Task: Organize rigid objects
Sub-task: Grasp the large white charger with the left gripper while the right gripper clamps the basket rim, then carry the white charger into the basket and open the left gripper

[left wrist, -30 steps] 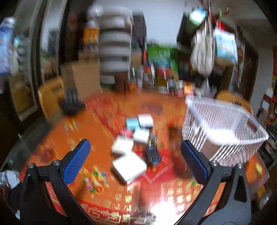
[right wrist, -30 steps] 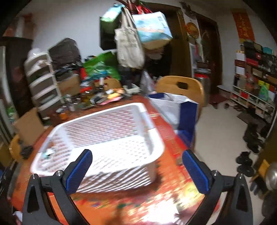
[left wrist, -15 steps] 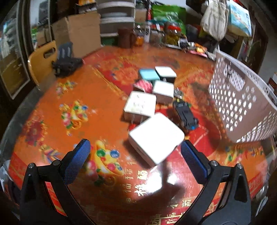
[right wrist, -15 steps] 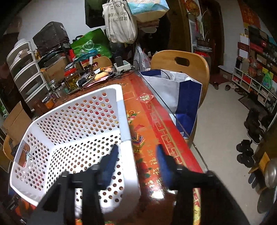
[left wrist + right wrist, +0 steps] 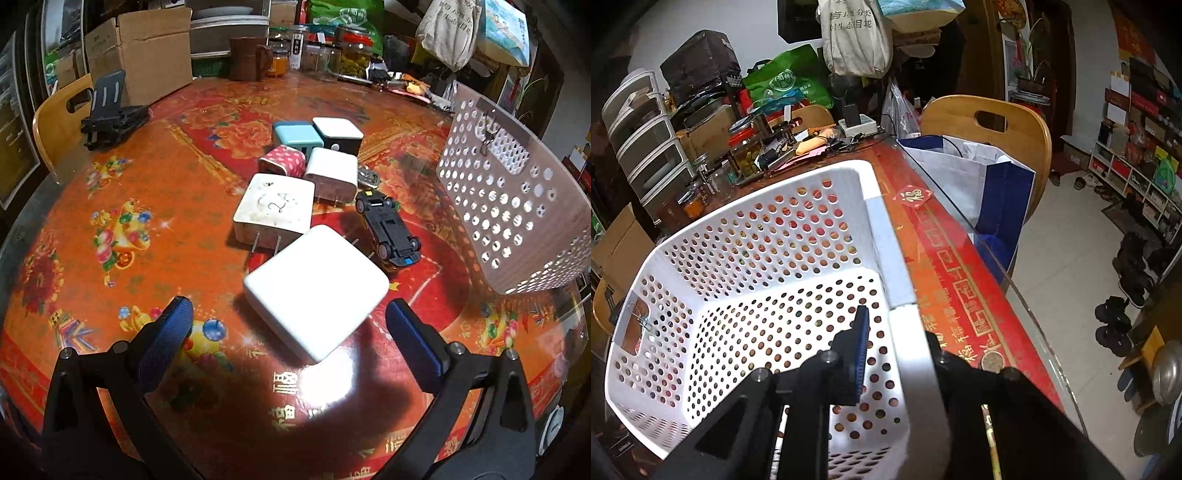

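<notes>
Several plug adapters lie in a cluster on the red table. A large white adapter (image 5: 316, 290) lies nearest, between and just beyond the fingers of my open, empty left gripper (image 5: 289, 334). Behind it are a white adapter marked "2A" (image 5: 275, 206), another white one (image 5: 331, 173), a pink dotted one (image 5: 283, 160), a teal one (image 5: 297, 136) and a white-topped black one (image 5: 338, 132). A black toy car (image 5: 388, 227) lies upside down to the right. My right gripper (image 5: 897, 354) is shut on the near rim of the white perforated basket (image 5: 882, 236), which looks tilted in the left wrist view (image 5: 513, 206).
A black folding stand (image 5: 110, 114) and a cardboard box (image 5: 147, 51) sit at the table's far left. Jars and clutter (image 5: 332, 48) line the far edge. A wooden chair (image 5: 993, 125) with a blue-white bag (image 5: 979, 181) stands beyond the table's glass edge.
My left gripper has dropped toward the table and closed in on the large white adapter. My right gripper has shut on the basket's rim, and the basket has tilted.
</notes>
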The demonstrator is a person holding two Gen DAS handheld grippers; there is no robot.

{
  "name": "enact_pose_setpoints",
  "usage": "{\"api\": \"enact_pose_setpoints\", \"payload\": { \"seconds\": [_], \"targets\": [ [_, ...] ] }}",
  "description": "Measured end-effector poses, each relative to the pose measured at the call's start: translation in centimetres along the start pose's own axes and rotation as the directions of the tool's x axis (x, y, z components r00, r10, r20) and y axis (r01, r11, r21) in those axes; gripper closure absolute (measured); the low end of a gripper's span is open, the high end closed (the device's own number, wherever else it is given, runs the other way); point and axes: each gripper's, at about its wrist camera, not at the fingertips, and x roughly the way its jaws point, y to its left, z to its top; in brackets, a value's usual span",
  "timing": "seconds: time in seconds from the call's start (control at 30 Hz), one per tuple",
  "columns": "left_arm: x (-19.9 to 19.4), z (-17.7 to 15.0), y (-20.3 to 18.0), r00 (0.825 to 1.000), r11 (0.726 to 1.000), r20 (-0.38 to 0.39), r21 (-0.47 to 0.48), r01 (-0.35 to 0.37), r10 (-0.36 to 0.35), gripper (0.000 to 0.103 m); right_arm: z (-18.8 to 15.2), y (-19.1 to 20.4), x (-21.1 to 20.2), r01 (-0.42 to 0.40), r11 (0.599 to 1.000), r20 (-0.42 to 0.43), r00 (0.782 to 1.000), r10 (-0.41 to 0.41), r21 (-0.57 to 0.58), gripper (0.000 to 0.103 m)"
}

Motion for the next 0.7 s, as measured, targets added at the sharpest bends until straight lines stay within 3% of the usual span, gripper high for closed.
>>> {"api": "enact_pose_setpoints", "payload": {
  "seconds": [0.17, 0.37, 0.47, 0.5, 0.53, 0.7],
  "targets": [
    [0.7, 0.4, -0.8, 1.0, 1.0, -0.015, 0.006, -0.001, 0.001, 0.0, 0.0, 0.0, -0.1, 0.004, 1.0, 0.001, 1.0, -0.004, 0.0, 0.087],
    [1.1, 0.3, -2.1, 0.998, 0.997, -0.032, 0.049, -0.052, 0.053, 0.002, 0.0, 0.0, -0.1, 0.002, 1.0, 0.003, 1.0, -0.002, -0.002, 0.087],
    [0.8, 0.3, -2.2, 0.998, 0.997, -0.014, 0.048, -0.054, 0.055, 0.015, 0.1, 0.0, -0.1, 0.0, 1.0, 0.003, 1.0, 0.0, -0.002, 0.087],
    [0.6, 0.4, -2.3, 0.998, 0.997, -0.006, 0.049, -0.056, 0.056, 0.027, 0.1, 0.0, -0.1, 0.001, 1.0, 0.002, 1.0, -0.001, -0.002, 0.087],
    [0.5, 0.4, -2.3, 0.999, 0.997, 0.0, 0.051, -0.053, 0.053, 0.03, 0.1, 0.0, -0.1, -0.001, 1.0, 0.0, 1.0, 0.001, -0.001, 0.087],
    [0.0, 0.0, -2.5, 0.997, 0.995, 0.032, 0.068, -0.078, 0.076, 0.03, 0.1, -0.1, -0.1, -0.005, 1.0, -0.004, 1.0, 0.005, 0.002, 0.087]
  ]
}}
